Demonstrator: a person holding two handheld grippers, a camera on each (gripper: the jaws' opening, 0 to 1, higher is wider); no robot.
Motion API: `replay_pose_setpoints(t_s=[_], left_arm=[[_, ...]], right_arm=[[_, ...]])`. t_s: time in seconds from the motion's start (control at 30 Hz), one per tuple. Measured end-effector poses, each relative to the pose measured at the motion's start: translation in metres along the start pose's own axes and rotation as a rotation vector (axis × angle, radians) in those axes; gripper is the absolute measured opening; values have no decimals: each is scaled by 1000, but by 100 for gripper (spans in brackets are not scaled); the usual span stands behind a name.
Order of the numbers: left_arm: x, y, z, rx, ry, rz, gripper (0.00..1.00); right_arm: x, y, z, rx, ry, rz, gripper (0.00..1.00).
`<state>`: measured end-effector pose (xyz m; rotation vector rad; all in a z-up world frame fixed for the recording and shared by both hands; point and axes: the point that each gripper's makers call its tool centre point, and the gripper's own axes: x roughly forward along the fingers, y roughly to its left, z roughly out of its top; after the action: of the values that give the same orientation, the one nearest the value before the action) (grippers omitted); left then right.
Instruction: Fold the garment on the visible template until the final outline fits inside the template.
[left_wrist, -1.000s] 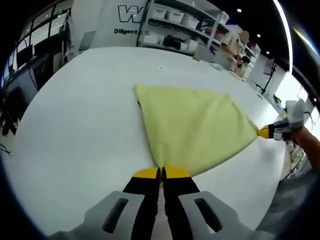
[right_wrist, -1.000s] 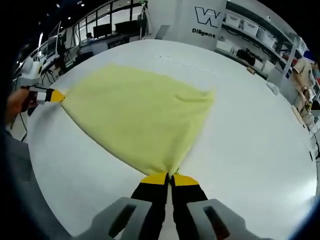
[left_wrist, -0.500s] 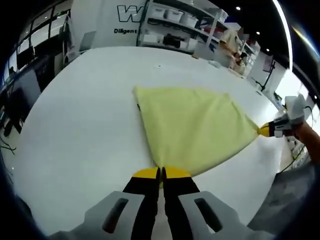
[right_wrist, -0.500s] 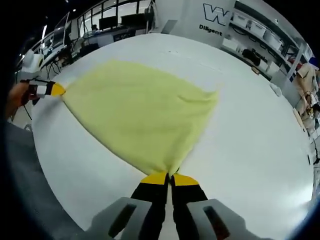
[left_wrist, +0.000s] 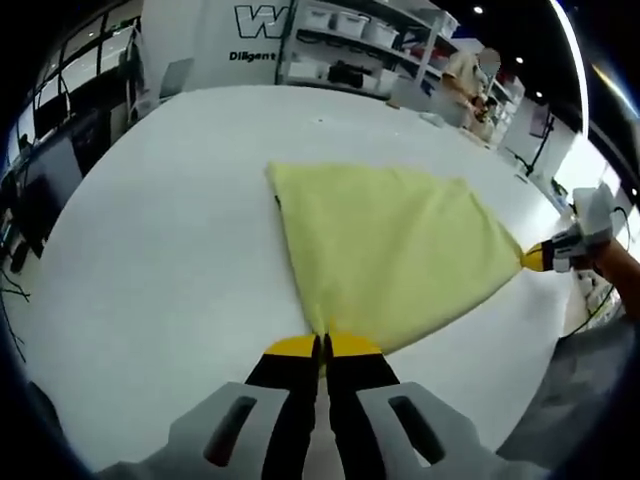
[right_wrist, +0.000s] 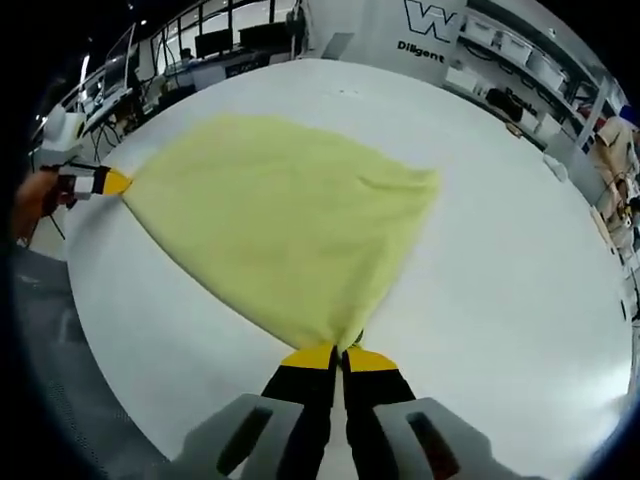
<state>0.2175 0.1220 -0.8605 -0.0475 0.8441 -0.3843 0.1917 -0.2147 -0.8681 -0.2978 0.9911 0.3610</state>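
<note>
A pale yellow cloth garment (left_wrist: 390, 245) lies spread flat on a broad white round table (left_wrist: 150, 250), its shape pulled out into a rough triangle, and everything else can be placed from it. In the left gripper view, the left gripper (left_wrist: 321, 346), black with yellow tips, has its jaws pressed together on the near corner of the garment, the cloth fanning away from the tips toward the far side of the table. At the garment's right-hand corner in the same view sits the right gripper (left_wrist: 532, 258), its yellow tip pinching that corner, with a person's hand (left_wrist: 612, 262) behind it at the table edge. In the right gripper view the garment (right_wrist: 285, 220) runs from the right gripper (right_wrist: 341, 356), whose jaws are clamped on the nearest corner, out to the left gripper (right_wrist: 112, 182) gripping the corner at the left. Beyond the garment's far edge stand storage shelves with white bins (left_wrist: 350, 40) and a white wall with dark lettering (left_wrist: 255, 25)
</note>
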Motion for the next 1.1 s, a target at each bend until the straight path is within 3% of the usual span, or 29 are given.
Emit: replay_pose_setpoints(t_s=[0.33,0.57,0.73,0.87,1.1], left_arm=[[-5,2,1,1,-5,4,0],[-30,26,12,-18,-37,68,0],[-47,29,20,-37,-82,76,3],[-54,22,25,-36,-113,65,5],[-71,-24,33,-6,-159,-16,11]], right_arm=[[-4,0,-1,26,-2,1,3],[-18,-7,0,43,-26,-20,5],[-29,-10,5,42,-60,-40,6],[-42,-10,14,28,-98,-55,7],[-71,11,29,37,-202,-20,9]])
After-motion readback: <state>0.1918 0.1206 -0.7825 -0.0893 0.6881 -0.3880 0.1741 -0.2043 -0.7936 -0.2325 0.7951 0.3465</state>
